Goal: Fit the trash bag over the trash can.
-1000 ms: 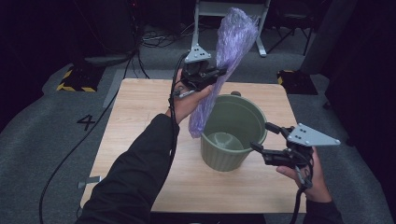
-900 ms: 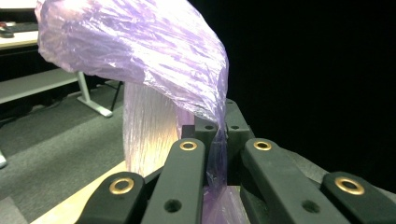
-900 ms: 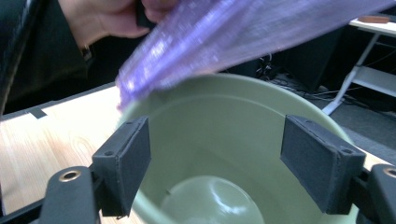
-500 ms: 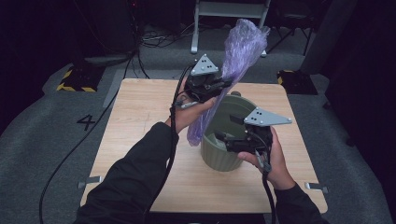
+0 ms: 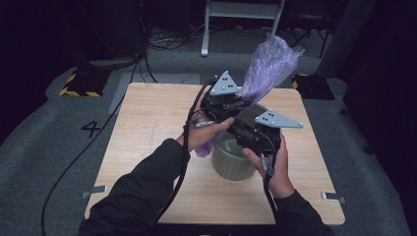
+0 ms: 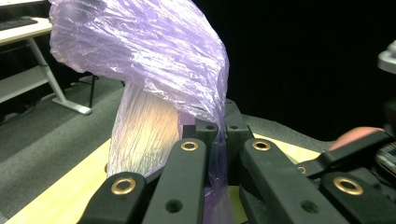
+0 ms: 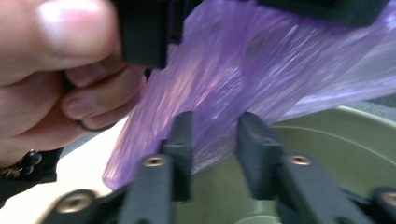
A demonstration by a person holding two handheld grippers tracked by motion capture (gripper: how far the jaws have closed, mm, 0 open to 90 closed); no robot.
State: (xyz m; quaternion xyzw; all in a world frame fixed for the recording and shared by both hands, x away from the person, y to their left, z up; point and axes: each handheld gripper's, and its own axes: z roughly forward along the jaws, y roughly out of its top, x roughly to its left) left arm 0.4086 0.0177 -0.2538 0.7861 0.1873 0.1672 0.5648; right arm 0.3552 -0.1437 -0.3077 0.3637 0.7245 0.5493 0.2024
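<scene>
Landmark: I take the ribbed, olive-green plastic bin [image 5: 235, 164] as my reference; it stands upright on the pale wooden table [image 5: 147, 128], right of the table's middle.

Bag: the crinkled, translucent purple plastic bag [image 5: 269, 69] rises above the bin's far rim and leans away from me, its lower end hanging down past the bin's left wall. In the left gripper view the bag [image 6: 154, 60] billows over the jaws in a bunched hood.

Left gripper: my left gripper [image 5: 227, 105] sits just over the bin's far-left rim, clenched on the bag; in its own view [image 6: 219, 154] the film is pinched into a thin strip between the two black jaws.

Right gripper: my right gripper [image 5: 246, 129] hovers over the bin's mouth, just beside the left one. Its jaws have just been closing. In its own view [image 7: 212, 144] the bag's [image 7: 243, 84] lower edge lies in the narrow gap that remains, and I cannot tell whether the pads press the film.

Left hand: in the right gripper view my left hand [image 7: 60, 70] is wrapped around its gripper's body, to the left of the bag and above the bin's [image 7: 336, 135] rim.
</scene>
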